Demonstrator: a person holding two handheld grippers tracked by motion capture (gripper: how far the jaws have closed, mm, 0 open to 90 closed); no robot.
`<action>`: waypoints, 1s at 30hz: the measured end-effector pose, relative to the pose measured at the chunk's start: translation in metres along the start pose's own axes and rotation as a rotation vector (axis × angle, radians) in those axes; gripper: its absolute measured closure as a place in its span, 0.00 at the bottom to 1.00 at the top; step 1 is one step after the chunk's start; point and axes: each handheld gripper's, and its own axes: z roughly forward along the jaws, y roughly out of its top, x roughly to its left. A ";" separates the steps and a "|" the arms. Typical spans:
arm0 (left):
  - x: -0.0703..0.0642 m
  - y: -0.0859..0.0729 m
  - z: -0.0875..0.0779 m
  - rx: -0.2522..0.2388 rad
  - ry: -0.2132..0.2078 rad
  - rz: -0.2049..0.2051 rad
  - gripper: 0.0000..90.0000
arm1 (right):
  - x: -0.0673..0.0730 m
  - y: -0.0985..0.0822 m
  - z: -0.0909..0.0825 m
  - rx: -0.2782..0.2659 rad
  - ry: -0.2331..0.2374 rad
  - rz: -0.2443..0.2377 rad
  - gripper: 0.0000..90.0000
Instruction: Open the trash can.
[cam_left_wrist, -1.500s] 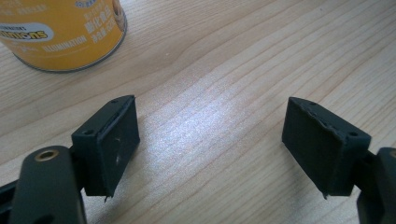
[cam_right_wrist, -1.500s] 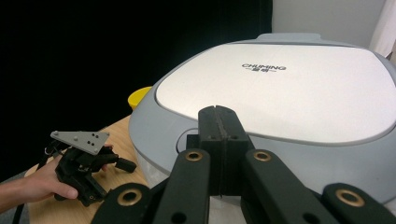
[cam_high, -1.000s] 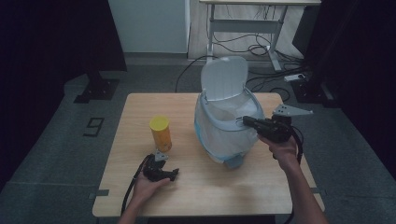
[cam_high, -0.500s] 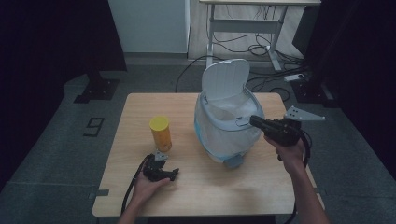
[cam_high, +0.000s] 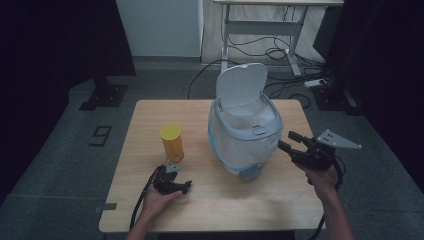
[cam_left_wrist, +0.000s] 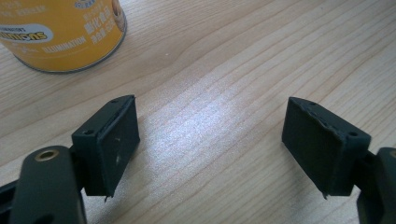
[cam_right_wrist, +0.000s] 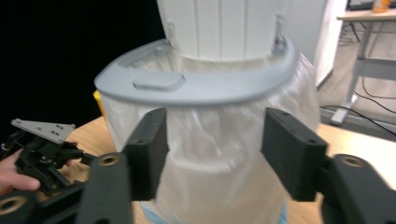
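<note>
Scene: I am looking down on a wooden table (cam_high: 280, 200) carrying a lidded waste bin and a yellow can, with a person's two forearms coming in from the near edge.

Bin: the white-and-grey bin (cam_high: 245, 135) stands at the middle of the table, a little toward the right, its lid (cam_high: 241, 85) tipped up and back, and a clear plastic liner bulging under the grey rim.

Right gripper: my right gripper (cam_high: 291, 141) hangs just off the bin's right side, pointing at it. Its jaws have just been opening and now stand spread, with nothing between the pads. In the right gripper view (cam_right_wrist: 212, 149) the bin (cam_right_wrist: 219, 154) sits straight ahead beyond the jaws, its grey rim (cam_right_wrist: 201, 86) and latch plate level with the pads (cam_right_wrist: 149, 144), close but apart from them.

Left gripper: my left gripper (cam_high: 186, 186) rests low on the table near the front edge, well left of the bin, held in the left hand (cam_high: 157, 200). In the left gripper view (cam_left_wrist: 210, 149) its pads (cam_left_wrist: 114, 140) stand apart over bare wood, gripping nothing.

Can: the yellow can (cam_high: 171, 142) stands upright left of the bin, just beyond the left gripper and apart from it; the left gripper view catches its printed base (cam_left_wrist: 60, 32) at the upper left.
</note>
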 end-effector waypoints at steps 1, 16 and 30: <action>0.000 0.000 0.000 0.000 -0.001 0.000 0.21 | -0.001 -0.004 -0.002 0.002 -0.007 0.007 0.40; 0.000 0.000 0.000 -0.002 0.001 -0.003 0.21 | -0.029 -0.100 -0.014 0.128 -0.145 0.110 0.28; 0.000 0.000 0.000 -0.003 -0.001 -0.006 0.21 | -0.032 -0.127 -0.008 0.204 -0.148 0.110 0.29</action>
